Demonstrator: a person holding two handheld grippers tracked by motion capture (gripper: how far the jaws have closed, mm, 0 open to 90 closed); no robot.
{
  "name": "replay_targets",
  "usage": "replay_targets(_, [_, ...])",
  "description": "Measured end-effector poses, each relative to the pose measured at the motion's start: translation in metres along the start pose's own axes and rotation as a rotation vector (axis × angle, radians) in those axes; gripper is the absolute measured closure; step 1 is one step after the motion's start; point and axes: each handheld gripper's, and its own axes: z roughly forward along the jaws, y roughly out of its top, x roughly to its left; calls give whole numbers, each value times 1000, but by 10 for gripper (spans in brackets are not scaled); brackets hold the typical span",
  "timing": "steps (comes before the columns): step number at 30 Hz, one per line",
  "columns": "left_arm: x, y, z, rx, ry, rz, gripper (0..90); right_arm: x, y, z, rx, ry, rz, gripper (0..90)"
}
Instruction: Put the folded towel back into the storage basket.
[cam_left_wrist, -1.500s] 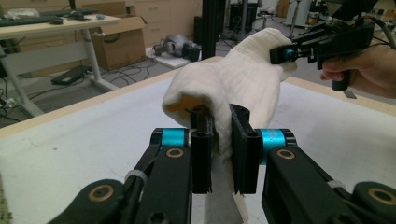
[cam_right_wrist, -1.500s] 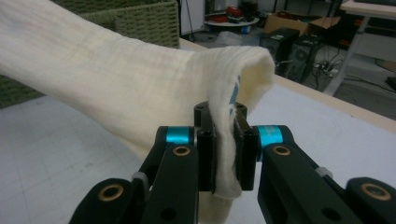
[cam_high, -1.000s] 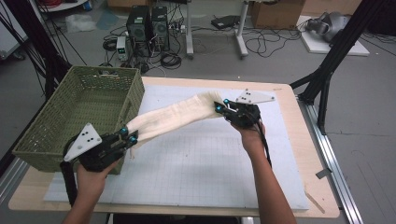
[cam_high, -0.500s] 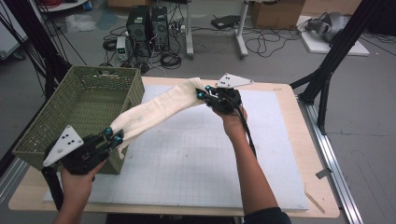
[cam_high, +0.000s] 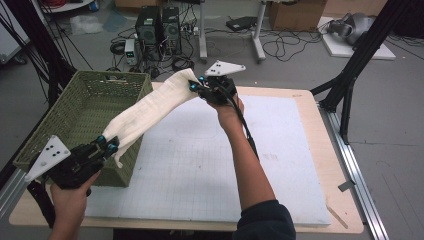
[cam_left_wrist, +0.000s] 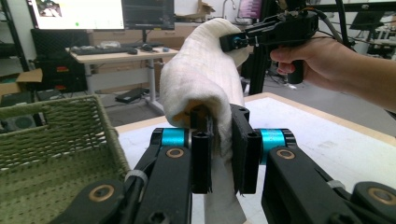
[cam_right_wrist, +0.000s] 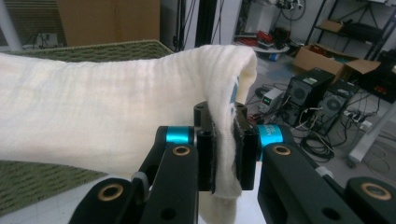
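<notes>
A folded cream cloth (cam_high: 150, 106) hangs stretched in the air between my two grippers, over the right wall of a green woven basket (cam_high: 65, 125). My left gripper (cam_high: 109, 146) is shut on the cloth's near end by the basket's front right corner; its jaws pinch the cloth (cam_left_wrist: 205, 88) in the left gripper view. My right gripper (cam_high: 196, 86) is shut on the far end, raised above the table's back edge. In the right gripper view the cloth (cam_right_wrist: 116, 116) drapes over the closed jaws, with the basket (cam_right_wrist: 42, 182) behind and below it.
A white gridded mat (cam_high: 210, 165) covers most of the wooden table (cam_high: 340, 200). The basket stands at the table's left side. Behind the table are computer towers (cam_high: 157, 27), cables and desk legs on the floor. A black frame post (cam_high: 350, 75) stands at right.
Both grippers have carried the cloth leftward and up, from over the mat to over the basket's right wall. The right gripper rose toward the table's back edge.
</notes>
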Motion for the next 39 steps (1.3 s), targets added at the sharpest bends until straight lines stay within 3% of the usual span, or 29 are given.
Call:
replay_targets(7, [5, 3, -10, -12, 34, 10, 797, 6, 16, 22, -25, 16, 13, 827])
replay_targets(12, [12, 3, -17, -14, 65, 9, 797, 13, 27, 45, -13, 28, 7, 827])
replay_targets(26, [29, 2, -41, -32, 143, -35, 798, 40, 58, 108, -3, 62, -27, 826])
replay_targets(39, [37, -4, -49, -1, 204, -24, 797, 62, 71, 153, 20, 68, -38, 825])
